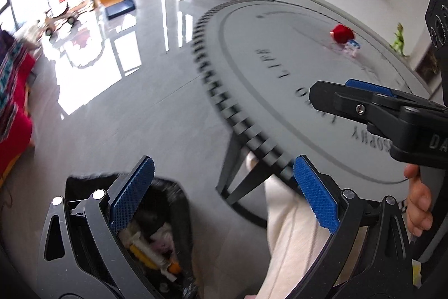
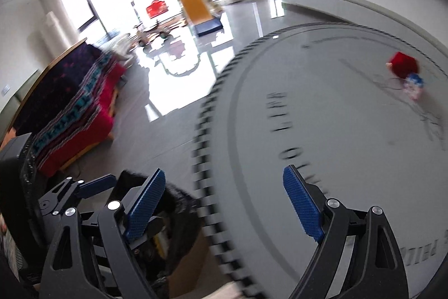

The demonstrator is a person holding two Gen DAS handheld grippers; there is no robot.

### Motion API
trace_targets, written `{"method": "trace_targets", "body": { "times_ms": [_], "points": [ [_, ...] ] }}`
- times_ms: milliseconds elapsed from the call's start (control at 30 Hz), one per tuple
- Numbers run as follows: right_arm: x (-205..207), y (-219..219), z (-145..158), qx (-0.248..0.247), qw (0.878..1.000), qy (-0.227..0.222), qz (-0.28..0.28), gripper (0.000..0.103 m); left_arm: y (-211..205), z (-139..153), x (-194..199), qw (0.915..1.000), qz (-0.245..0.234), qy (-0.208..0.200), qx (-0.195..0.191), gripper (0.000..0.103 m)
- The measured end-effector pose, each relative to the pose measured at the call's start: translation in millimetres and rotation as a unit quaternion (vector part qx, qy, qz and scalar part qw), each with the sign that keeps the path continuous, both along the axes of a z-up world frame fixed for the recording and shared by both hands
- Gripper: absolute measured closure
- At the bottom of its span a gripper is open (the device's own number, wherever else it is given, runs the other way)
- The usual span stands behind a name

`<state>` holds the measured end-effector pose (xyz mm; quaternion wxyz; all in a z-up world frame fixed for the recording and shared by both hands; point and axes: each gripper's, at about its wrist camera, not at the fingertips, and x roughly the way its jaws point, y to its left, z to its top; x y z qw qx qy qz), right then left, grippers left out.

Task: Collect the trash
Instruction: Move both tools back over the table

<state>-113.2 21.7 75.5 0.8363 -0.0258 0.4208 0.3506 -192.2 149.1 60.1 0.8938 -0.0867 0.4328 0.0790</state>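
A red crumpled piece of trash (image 1: 341, 33) and a blue-and-white wrapper (image 1: 352, 46) lie on the far side of the round grey table (image 1: 294, 69); both also show in the right wrist view, the red piece (image 2: 404, 68) and the wrapper (image 2: 414, 84). A bin lined with a black bag (image 1: 156, 237) holds several pieces of trash on the floor beside the table. My left gripper (image 1: 224, 198) is open and empty above the bin and table edge. My right gripper (image 2: 224, 203) is open and empty over the table's near edge (image 2: 204, 187); it also shows in the left wrist view (image 1: 350, 91).
A glossy grey floor (image 1: 126, 103) stretches to bright windows. A sofa with a red patterned blanket (image 2: 72, 108) stands at the left. Toys and an orange slide (image 2: 196, 7) stand far back. The person's light trousers (image 1: 291, 243) are beside the bin.
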Motion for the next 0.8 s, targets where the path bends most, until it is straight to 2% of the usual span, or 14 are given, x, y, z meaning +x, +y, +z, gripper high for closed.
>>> {"method": "trace_targets", "body": {
  "times_ms": [267, 500, 800],
  "points": [
    [51.6, -60.9, -2.8, -0.001, 0.998, 0.004, -0.065, 0.017, -42.4, 4.6, 63.4, 0.9984, -0.056, -0.003, -0.007, 0.006],
    [89.5, -102.1, -7.8, -0.001, 0.994, 0.010, -0.112, 0.017, -82.3, 1.8, 115.9, 0.9936, -0.110, 0.006, -0.024, 0.006],
    [157.9, -158.0, -11.5, 0.005, 0.980, 0.019, -0.199, 0.017, -112.7, -4.5, 179.6, 0.9888, -0.146, 0.015, -0.027, 0.006]
  ]
}}
